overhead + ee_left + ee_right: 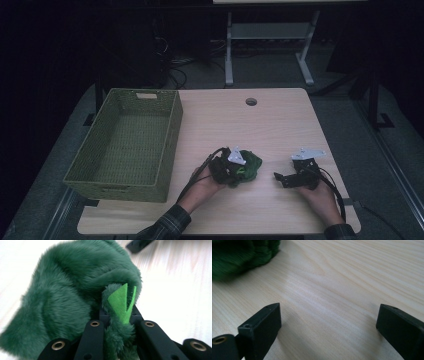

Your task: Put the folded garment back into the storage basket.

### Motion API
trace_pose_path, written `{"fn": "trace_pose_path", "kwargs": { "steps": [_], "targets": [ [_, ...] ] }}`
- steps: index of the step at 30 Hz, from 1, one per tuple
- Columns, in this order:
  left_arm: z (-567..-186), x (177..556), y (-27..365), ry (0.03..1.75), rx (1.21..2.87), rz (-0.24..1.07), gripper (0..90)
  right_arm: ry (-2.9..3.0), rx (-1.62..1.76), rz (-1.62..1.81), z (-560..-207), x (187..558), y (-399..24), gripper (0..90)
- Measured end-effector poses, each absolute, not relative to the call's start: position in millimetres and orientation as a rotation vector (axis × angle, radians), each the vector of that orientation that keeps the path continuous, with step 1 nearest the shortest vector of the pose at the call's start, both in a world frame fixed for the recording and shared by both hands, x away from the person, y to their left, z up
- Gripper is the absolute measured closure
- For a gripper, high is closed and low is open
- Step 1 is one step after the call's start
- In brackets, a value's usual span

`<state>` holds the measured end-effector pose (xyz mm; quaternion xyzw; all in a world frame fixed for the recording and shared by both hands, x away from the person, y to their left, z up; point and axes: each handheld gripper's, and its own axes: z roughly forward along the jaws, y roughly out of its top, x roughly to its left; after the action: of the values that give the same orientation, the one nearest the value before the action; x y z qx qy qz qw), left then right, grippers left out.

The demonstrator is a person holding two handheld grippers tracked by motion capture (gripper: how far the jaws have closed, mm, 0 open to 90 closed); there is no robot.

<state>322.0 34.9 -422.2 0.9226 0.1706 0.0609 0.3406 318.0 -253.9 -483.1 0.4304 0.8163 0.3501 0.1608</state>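
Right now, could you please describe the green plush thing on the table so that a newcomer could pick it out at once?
Start at the light wooden table and the green woven basket on its left side. Just right of the basket, near the front edge, lies the dark green furry plush toy, pinched in the left claw. Its shaggy fur and a bright green felt piece set it apart.

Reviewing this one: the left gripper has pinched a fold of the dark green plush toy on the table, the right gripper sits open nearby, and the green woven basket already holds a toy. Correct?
Not quite. The green woven basket is empty, as the high view shows. The rest holds: the left gripper is shut on a fold of the dark green plush toy, and the right gripper rests open on the table.
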Motion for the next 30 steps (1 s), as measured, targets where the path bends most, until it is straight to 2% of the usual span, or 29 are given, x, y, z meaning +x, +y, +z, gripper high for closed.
{"fn": "trace_pose_path", "kwargs": {
  "steps": [17, 30],
  "targets": [
    [-335, 339, 107, 0.542, 2.305, 0.235, 79.2, 2.329, 1.230, 1.000, -483, 318, -254, 6.2],
    [-272, 345, 180, 0.658, 2.250, 0.408, 79.0, 2.328, 1.230, 1.001, -483, 318, -254, 6.2]
  ]
}}
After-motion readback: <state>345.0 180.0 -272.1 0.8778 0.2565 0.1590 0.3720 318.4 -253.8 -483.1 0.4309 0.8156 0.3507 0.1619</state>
